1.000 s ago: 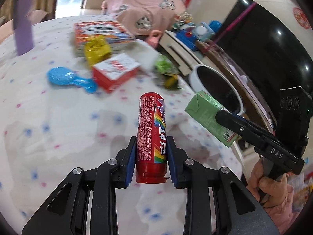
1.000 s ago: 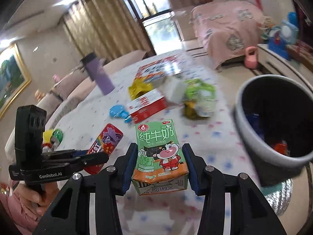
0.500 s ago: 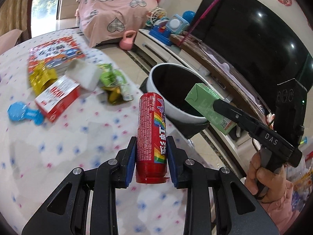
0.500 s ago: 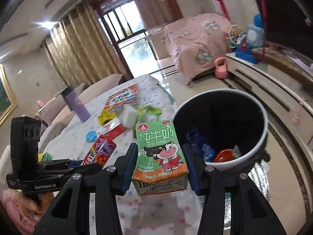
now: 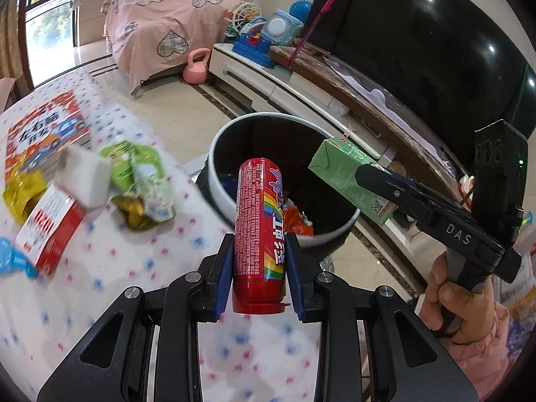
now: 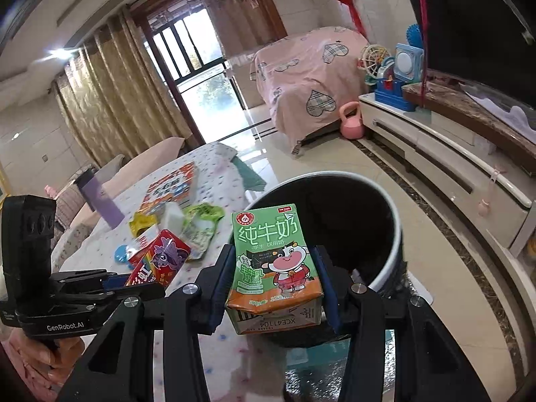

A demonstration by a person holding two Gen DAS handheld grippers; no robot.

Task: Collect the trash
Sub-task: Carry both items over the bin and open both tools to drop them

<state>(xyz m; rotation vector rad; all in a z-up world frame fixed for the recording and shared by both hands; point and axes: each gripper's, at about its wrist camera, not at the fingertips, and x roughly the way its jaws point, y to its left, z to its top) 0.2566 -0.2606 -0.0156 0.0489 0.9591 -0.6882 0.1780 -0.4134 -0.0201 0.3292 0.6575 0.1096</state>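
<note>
My left gripper [image 5: 258, 261] is shut on a red rainbow-print candy tube [image 5: 259, 231], held at the near rim of the round trash bin [image 5: 217, 181]. My right gripper [image 6: 274, 279] is shut on a green milk carton [image 6: 273, 261], held over the bin's near edge [image 6: 395, 251]. The carton also shows in the left wrist view [image 5: 348, 181], above the bin's right side. The tube also shows in the right wrist view [image 6: 160, 261]. Some trash lies in the bin's bottom.
On the dotted tablecloth [image 5: 100, 268] lie a red-white box [image 5: 47, 227], a white box [image 5: 83, 177], green and gold wrappers [image 5: 140, 181], a yellow packet [image 5: 23, 191], a book [image 5: 43, 134] and a blue item [image 5: 13, 261]. A TV stand [image 5: 301, 80] runs behind the bin.
Both grippers have swung from over the table toward the bin, carrying the tube and the carton. The bin now sits directly ahead and closer.
</note>
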